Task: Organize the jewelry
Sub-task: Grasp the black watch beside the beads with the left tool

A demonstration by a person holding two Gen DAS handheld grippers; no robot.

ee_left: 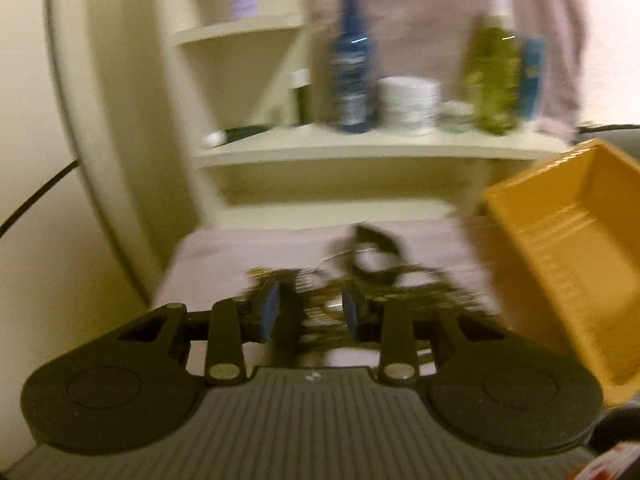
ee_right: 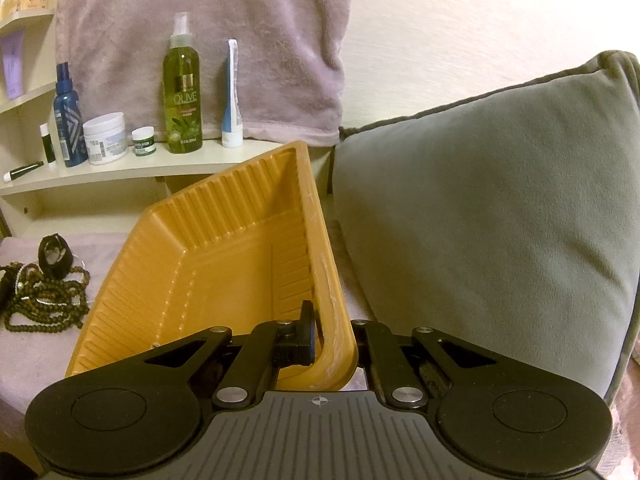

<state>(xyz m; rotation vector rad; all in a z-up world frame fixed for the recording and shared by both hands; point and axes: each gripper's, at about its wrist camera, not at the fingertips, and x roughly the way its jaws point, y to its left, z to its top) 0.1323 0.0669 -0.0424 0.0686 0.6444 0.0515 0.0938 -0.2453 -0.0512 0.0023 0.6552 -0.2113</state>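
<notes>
The right gripper (ee_right: pixel 320 340) has its fingers clamped on the rim of the orange tray (ee_right: pixel 224 264), one finger inside the wall and the other hidden behind it outside. It angles downward and holds the tray tipped up on edge, its open side facing left and its long axis running away from the camera toward the shelf (ee_right: pixel 132 172). A grey cushion (ee_right: pixel 488 208) stands just beside the tray on the right.

The left gripper (ee_left: pixel 310 312) also slopes downward, its blue pads (ee_left: pixel 272 312) partly apart with nothing pressed between them. The view is smeared with motion. Just beyond the fingertips lies the jewelry pile (ee_left: pixel 360 284): dark bead strands tangled on the pale pink cloth (ee_left: pixel 248 248), with a black band (ee_right: pixel 54 256) at the far edge of the heap. The pile sits left of the tilted tray, near it. How the strands run cannot be told. Bottles and jars line the shelf behind.
</notes>
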